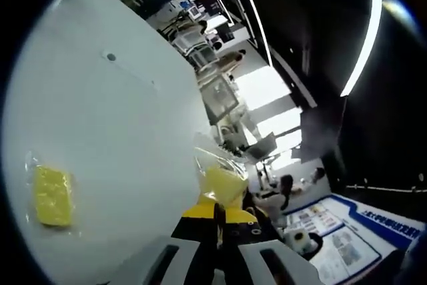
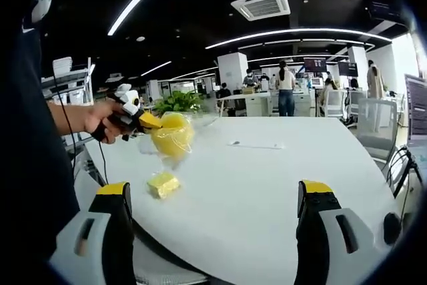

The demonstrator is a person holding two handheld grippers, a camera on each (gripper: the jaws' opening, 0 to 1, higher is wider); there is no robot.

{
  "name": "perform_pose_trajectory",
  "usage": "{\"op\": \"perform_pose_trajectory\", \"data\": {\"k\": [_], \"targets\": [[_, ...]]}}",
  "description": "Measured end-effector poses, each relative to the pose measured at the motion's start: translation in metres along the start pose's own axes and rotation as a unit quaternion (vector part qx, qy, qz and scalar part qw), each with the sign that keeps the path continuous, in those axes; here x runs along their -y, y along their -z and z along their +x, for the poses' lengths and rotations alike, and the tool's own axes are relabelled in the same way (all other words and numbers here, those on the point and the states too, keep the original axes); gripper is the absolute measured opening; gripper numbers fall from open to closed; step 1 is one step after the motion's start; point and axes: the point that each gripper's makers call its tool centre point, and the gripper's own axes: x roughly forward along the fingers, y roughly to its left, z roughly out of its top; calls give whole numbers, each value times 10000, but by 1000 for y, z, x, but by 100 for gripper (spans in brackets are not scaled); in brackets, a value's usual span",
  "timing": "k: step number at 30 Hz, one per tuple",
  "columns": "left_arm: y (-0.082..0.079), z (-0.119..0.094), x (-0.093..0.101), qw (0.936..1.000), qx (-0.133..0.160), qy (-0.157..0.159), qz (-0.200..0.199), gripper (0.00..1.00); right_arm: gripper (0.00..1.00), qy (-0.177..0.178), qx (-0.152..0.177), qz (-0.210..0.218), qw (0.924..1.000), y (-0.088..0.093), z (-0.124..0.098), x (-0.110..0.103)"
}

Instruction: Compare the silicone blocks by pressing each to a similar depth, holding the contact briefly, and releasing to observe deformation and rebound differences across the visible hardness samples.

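Currently, the left hand-held gripper (image 2: 148, 122) is closed on a bagged yellow silicone block (image 2: 173, 137), held in the air above the white desk (image 2: 267, 185); in the left gripper view the same block (image 1: 223, 185) sits just past the closed yellow-tipped jaws, its clear wrapping bulging outward. The right hand-held gripper (image 2: 213, 211) stands wide, its two jaws well apart and empty, low over the near part of the desk. A second bagged yellow block (image 2: 163, 183) lies flat on the desk, below the raised one and apart from it; the left gripper view shows it (image 1: 53, 196) lying alone on bare white surface (image 1: 120, 111).

Judged from this, the step in hand is the squeeze-and-hold on the lifted sample; whether its depth matches any other press cannot be told. The next move calls for a slow release with the block kept in sight, so rebound can be read, then a like press on the block lying flat.

Room is generous: the desk is largely bare around the resting block, with a thin flat item (image 2: 257, 145) farther off. The near desk edge runs just beyond the right jaws, and the person's sleeve (image 2: 33, 151) borders the left side.
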Motion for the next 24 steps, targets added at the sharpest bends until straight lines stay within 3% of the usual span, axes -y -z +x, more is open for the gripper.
{"op": "perform_pose_trajectory", "data": {"k": [4, 7, 18, 24], "targets": [[4, 5, -9, 9999, -80, 27, -78, 0, 97, -8, 31, 19, 10000, 1, 1, 1], [6, 8, -19, 9998, -142, -112, 76, 0, 97, -21, -9, 44, 10000, 4, 1, 1], [16, 21, -56, 9991, -273, -288, -132, 0, 97, -28, -91, 148, 9998, 10, 1, 3], [17, 27, -73, 9992, -226, -274, -208, 0, 97, -11, -156, 189, 9997, 17, 4, 6]]}}
